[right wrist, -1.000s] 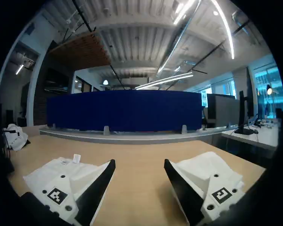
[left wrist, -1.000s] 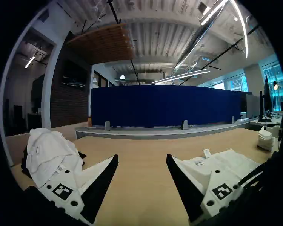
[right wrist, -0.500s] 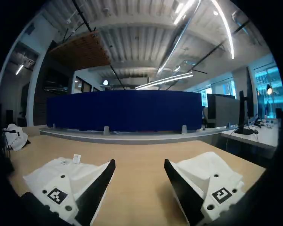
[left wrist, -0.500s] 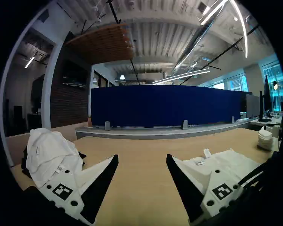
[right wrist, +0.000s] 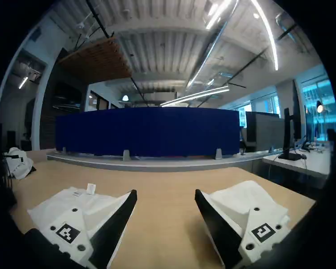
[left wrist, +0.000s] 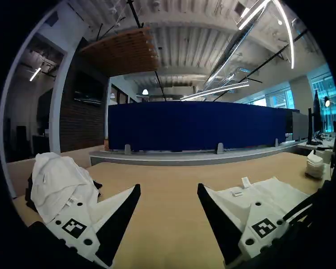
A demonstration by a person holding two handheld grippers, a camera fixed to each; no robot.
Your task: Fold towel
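A white towel (left wrist: 277, 188) lies flat on the wooden table (left wrist: 168, 172), just behind the right finger of my left gripper (left wrist: 168, 186). In the right gripper view the same flat towel (right wrist: 60, 201) lies behind the left finger of my right gripper (right wrist: 165, 192). Both grippers hover low over the table, open, with bare wood between their fingers. Neither touches any cloth.
A crumpled heap of white towels (left wrist: 56, 181) sits at the table's left end, also visible as a small heap (right wrist: 16, 163) far left. Folded white towels (left wrist: 315, 165) (right wrist: 239, 192) are stacked at the right. A blue partition (left wrist: 195, 125) closes off the far edge.
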